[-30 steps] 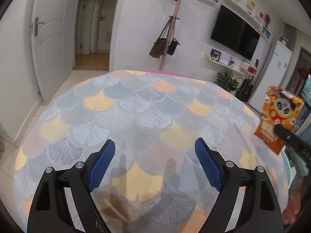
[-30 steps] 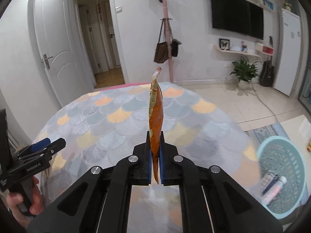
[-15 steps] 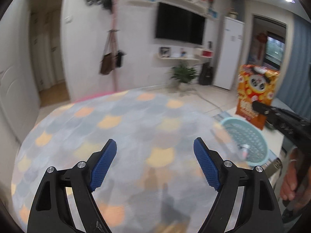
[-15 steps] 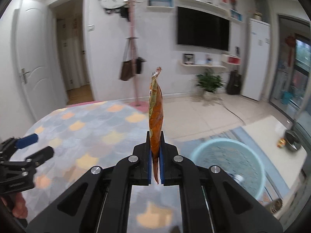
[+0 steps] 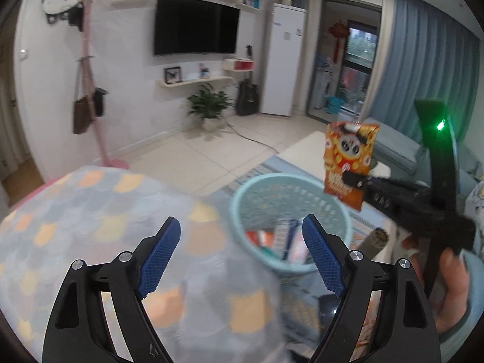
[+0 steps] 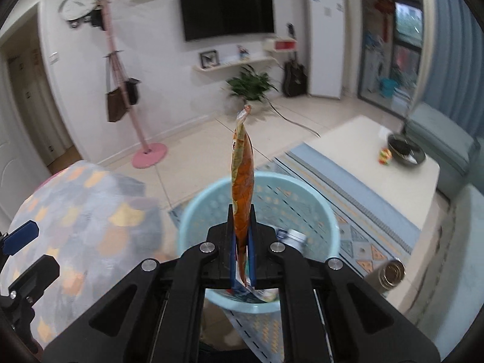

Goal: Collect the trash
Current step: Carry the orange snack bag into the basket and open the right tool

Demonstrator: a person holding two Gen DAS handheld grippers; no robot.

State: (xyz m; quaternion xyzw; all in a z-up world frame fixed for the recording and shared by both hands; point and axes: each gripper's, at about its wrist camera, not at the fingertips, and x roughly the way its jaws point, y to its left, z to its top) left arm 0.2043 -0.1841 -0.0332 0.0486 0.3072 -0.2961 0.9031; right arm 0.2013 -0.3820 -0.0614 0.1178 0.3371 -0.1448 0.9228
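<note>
Right gripper (image 6: 242,267) clamped tight on orange snack wrapper (image 6: 242,187), gripped near bottom edge so bag stands upright, edge-on to camera, centre of right wrist frame. Light blue basket (image 6: 193,227) directly behind and below wrapper, likely lined up for drop. Basket already holds several pieces of trash, lower centre.

Left gripper (image 5: 242,260) wide apart, nothing between pads, lower centre of left wrist frame, probably kept free for next pickup. There, wrapper (image 5: 349,163) shows panda face, centre right, above basket rim (image 5: 242,193). Patterned cover (image 5: 90,211) lower left.
</note>
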